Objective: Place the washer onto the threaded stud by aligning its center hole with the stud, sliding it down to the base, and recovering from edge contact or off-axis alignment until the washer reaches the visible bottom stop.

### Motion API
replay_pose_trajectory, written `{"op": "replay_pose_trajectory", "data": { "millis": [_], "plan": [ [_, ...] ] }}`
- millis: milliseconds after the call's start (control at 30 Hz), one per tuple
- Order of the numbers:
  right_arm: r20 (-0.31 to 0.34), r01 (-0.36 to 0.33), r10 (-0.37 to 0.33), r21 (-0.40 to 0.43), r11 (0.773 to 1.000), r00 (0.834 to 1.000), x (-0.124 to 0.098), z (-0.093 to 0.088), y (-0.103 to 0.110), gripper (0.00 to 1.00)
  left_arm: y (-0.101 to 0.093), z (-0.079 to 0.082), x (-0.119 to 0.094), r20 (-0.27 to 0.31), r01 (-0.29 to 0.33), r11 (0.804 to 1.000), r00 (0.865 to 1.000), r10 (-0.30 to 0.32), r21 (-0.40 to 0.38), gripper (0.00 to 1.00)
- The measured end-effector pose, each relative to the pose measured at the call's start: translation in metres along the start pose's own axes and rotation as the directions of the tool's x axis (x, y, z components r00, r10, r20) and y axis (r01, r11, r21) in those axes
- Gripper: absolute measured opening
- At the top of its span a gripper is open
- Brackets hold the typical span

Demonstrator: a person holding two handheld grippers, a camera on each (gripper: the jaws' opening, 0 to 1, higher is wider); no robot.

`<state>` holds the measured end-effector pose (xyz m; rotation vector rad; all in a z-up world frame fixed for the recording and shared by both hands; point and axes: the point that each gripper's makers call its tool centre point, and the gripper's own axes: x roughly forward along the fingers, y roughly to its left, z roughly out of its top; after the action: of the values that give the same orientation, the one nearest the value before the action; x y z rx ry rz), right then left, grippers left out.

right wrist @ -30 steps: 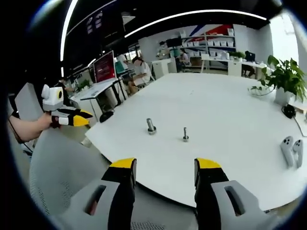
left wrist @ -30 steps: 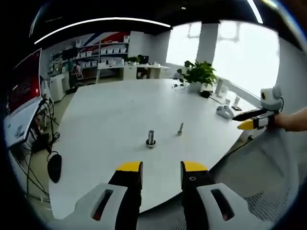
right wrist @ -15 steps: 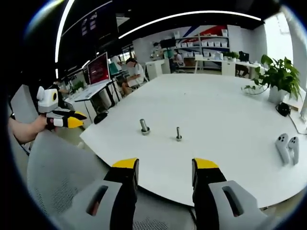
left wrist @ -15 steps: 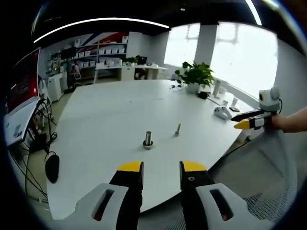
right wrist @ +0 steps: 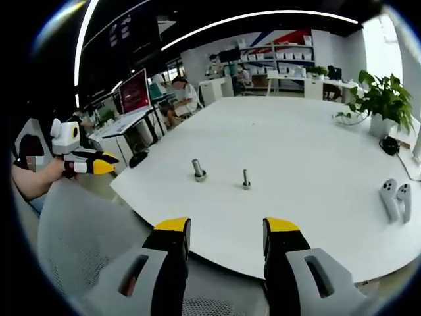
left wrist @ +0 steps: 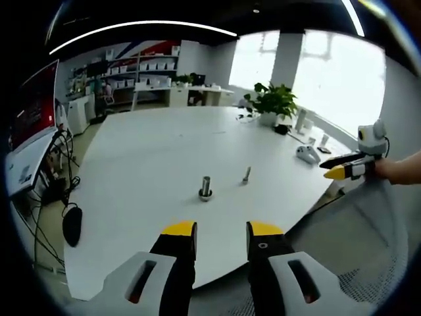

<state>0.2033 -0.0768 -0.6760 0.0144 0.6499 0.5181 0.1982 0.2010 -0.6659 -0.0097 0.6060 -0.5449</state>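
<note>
Threaded stud (left wrist: 247, 175), a thin grey metal pin, stands upright on the big white rounded tabletop (left wrist: 151, 151), not far in from the near curved edge, with wide bare surface around it toward the far edge. Just beside it stands a thicker grey metal post with a flanged base (left wrist: 205, 188); the two are apart, not touching. In the right gripper view the stud (right wrist: 245, 179) and the thicker post (right wrist: 197, 170) sit side by side, again close to the near edge. Whether a washer lies on either base is too small to tell.

Toward the tabletop's window-side edge sit a pair of white handheld controllers (right wrist: 395, 199) and a green potted plant (left wrist: 271, 103). A black computer mouse (left wrist: 71, 224) lies near the opposite edge.

The left gripper (left wrist: 220, 229) hangs off the tabletop's near edge, its yellow-tipped black fingers (left wrist: 179, 232) parted with an empty gap, the stud well ahead of them. The right gripper (right wrist: 225, 226) is likewise short of the edge, its fingers (right wrist: 280, 228) spread wide and holding nothing; it appears from the side in the left gripper view (left wrist: 343, 167), beyond the tabletop's rim, above a grey mesh chair back (right wrist: 85, 243).
</note>
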Motion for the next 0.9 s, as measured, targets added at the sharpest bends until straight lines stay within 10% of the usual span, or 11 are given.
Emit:
{"op": "replay_pose_trajectory", "data": {
  "millis": [900],
  "plan": [
    [0.013, 0.002, -0.002, 0.004, 1.0, 1.0, -0.0014, 0.0022, 0.0001, 0.43, 0.004, 0.0022, -0.0025, 0.011, -0.02, 1.0, 1.0, 0.02, 0.006, 0.25]
  ]
}}
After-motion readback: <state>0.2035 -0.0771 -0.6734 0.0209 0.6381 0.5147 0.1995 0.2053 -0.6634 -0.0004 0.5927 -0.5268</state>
